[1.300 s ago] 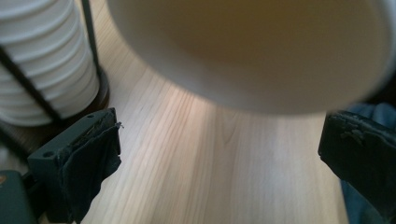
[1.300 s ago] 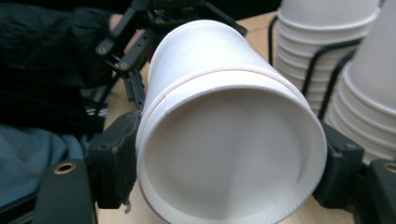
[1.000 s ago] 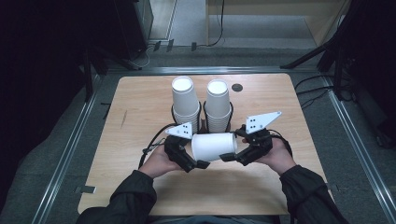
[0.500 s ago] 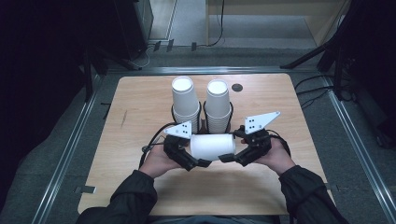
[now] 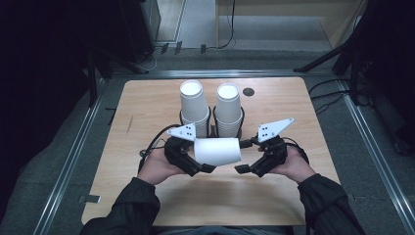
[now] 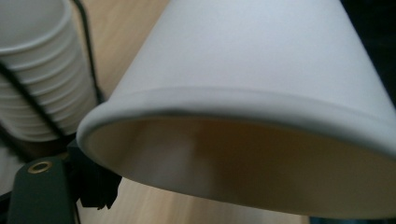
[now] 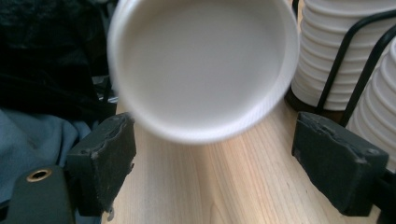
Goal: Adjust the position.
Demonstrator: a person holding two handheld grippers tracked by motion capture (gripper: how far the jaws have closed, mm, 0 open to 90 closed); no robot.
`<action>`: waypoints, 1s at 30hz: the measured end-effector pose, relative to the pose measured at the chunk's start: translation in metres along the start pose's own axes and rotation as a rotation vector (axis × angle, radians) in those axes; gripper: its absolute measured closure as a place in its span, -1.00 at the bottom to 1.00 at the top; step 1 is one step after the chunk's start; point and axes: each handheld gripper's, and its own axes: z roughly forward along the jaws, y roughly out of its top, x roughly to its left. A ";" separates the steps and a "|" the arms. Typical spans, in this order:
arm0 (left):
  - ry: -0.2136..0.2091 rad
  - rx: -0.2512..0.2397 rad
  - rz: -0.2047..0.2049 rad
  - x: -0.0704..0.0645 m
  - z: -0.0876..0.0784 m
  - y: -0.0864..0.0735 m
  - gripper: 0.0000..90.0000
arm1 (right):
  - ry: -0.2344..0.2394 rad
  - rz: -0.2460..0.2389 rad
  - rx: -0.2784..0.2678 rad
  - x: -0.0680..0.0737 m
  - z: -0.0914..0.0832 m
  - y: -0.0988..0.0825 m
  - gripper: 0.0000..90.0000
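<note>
Paper cup (image 5: 218,151), white and lying on its side, hangs above the wooden table (image 5: 147,107) between the two grippers, just in front of a black wire rack (image 5: 212,125) that carries two stacks of cups. Its wide mouth faces the person's left, its narrower base the person's right. The left gripper (image 5: 198,166) holds it at the mouth end: in the left gripper view the rolled rim (image 6: 233,100) sweeps across close to the camera and one black jaw sits at the lower left, pressed against the outside of the rim, so the jaws are clamped on the cup's lip.

The right gripper (image 5: 247,156) sits just off the cup's base, its jaws spread wide. In the right gripper view the recessed round bottom (image 7: 203,65) of the cup floats above and between the two black pads (image 7: 338,165) without touching either of them.

Behind, the left stack (image 5: 194,105) and the right stack (image 5: 229,107) stand upright side by side in the rack, open ends up. Beyond the right stack, a small dark round hole (image 5: 248,91) marks the tabletop near its far edge. Dark sleeves (image 5: 125,210) come in from the bottom of the high view.
</note>
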 end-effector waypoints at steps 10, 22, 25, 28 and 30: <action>0.057 0.099 -0.049 0.014 -0.012 -0.006 -0.72 | -0.068 -0.003 0.095 -0.006 0.004 -0.008 -0.67; 0.054 0.273 -0.009 0.017 0.009 -0.009 -0.72 | -0.116 -0.025 0.177 -0.006 0.019 -0.012 -0.68; 0.053 0.314 0.005 0.019 0.018 -0.011 -0.72 | -0.100 -0.033 0.180 -0.007 0.024 -0.012 -0.68; 0.058 0.343 0.012 0.019 0.023 -0.011 -0.72 | -0.104 -0.038 0.194 -0.008 0.027 -0.012 -0.68; 0.055 0.365 0.014 0.019 0.029 -0.010 -0.72 | -0.108 -0.051 0.211 -0.009 0.031 -0.013 -0.68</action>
